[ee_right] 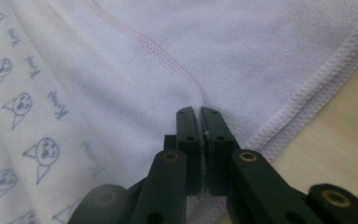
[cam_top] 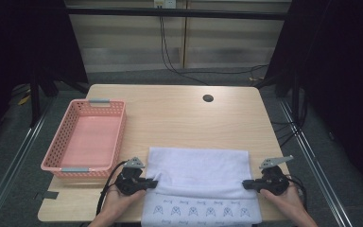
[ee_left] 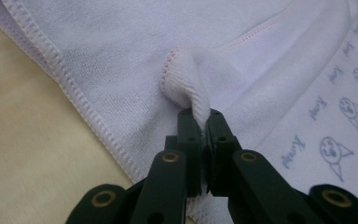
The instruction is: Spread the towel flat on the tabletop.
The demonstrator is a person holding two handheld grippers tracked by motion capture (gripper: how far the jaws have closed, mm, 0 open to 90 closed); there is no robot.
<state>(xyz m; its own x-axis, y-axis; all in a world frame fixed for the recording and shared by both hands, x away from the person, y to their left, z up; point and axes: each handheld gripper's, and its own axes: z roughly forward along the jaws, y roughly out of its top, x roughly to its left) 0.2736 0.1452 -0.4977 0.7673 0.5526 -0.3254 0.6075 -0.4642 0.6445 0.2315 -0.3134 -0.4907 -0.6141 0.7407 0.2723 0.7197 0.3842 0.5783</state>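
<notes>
High view: a white towel point(cam_top: 198, 182) lies folded on the near half of a light wooden table point(cam_top: 179, 113), its near strip hanging toward the table's front edge and printed with a row of small blue figures. The left gripper point(cam_top: 150, 183) meets the towel's left edge and the right gripper point(cam_top: 246, 184) its right edge, each held in a hand point(cam_top: 118, 201) that enters from below; the other hand point(cam_top: 288, 201) shows at lower right. A pink perforated basket point(cam_top: 118, 137) with grey handles stands to the left of the towel, just beyond the left gripper, and a dark round hole point(cam_top: 208, 98) sits near the table's far edge. Left gripper view: the left gripper point(ee_left: 204, 116) has its jaws pressed together on a raised pinch of the towel point(ee_left: 121, 51) at a hemmed corner, detail too small to read from above. Right gripper view: the right gripper point(ee_right: 200, 114) likewise has its jaws closed on a fold of the towel point(ee_right: 242, 51) beside a stitched pink hem. Both gripper views resolve the print as blue cat-like faces, each paired with a short cursive word that cannot be read with certainty.
</notes>
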